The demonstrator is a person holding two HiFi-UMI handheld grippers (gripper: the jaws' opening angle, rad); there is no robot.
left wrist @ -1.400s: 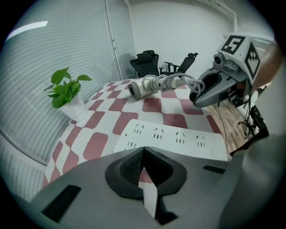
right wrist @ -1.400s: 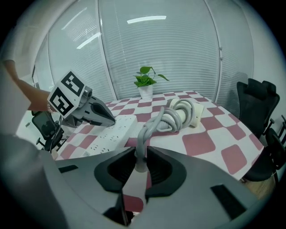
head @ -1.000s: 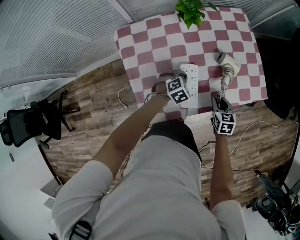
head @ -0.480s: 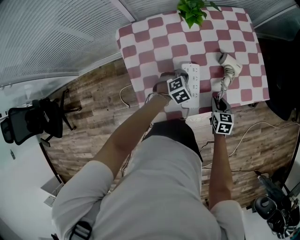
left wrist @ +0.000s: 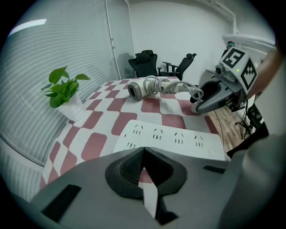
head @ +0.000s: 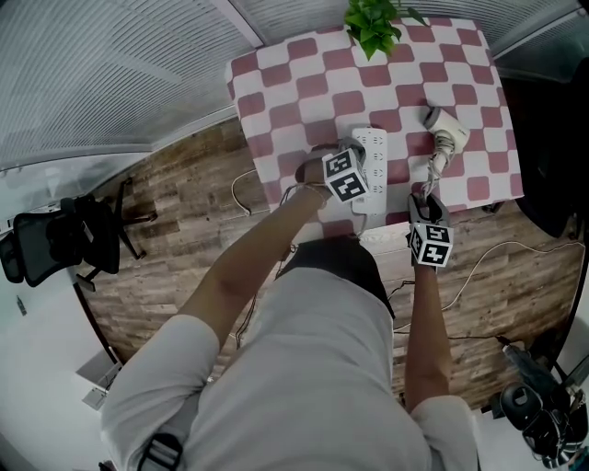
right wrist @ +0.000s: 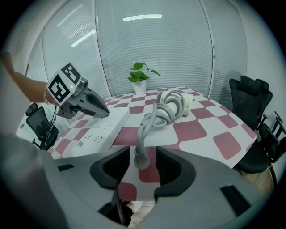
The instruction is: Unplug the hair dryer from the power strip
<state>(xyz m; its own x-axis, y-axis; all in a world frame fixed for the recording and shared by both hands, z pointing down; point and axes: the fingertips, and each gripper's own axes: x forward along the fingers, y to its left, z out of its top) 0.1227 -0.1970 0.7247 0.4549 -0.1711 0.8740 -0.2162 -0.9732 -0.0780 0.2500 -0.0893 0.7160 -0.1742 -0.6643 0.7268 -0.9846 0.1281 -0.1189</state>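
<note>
The right gripper (right wrist: 142, 152) has its jaws spread wide, and they have just been opening. The hair dryer's plug (right wrist: 141, 160) sits in the gap between them, with neither pad pressing on it, so nothing is held. The plug lies on the checkered tablecloth (right wrist: 196, 129) near the table's front edge, apart from the power strip (right wrist: 100, 127). From the plug the grey cord (right wrist: 154, 116) runs away from the gripper into a loose coil. The coil rests against the white hair dryer (right wrist: 179, 103), which lies on its side further back on the cloth.

The left gripper (left wrist: 143, 152) has its jaws closed tight, pad against pad, with nothing between them. It points steeply down at the near side of the power strip (left wrist: 174, 136), which lies flat just beyond its tips. In the right gripper view its nose is right at the strip's far end. Whether it presses on the strip cannot be told.

From the head view the power strip (head: 373, 147) lies in the middle of the table's near half. The hair dryer (head: 444, 124) is to its right, well clear of it. The person's two arms reach in from below, one to each.

A potted plant (head: 373, 23) stands at the far edge of the table. Black office chairs (right wrist: 250, 96) stand to the side, and the floor (head: 184, 202) around the table is wood plank.
</note>
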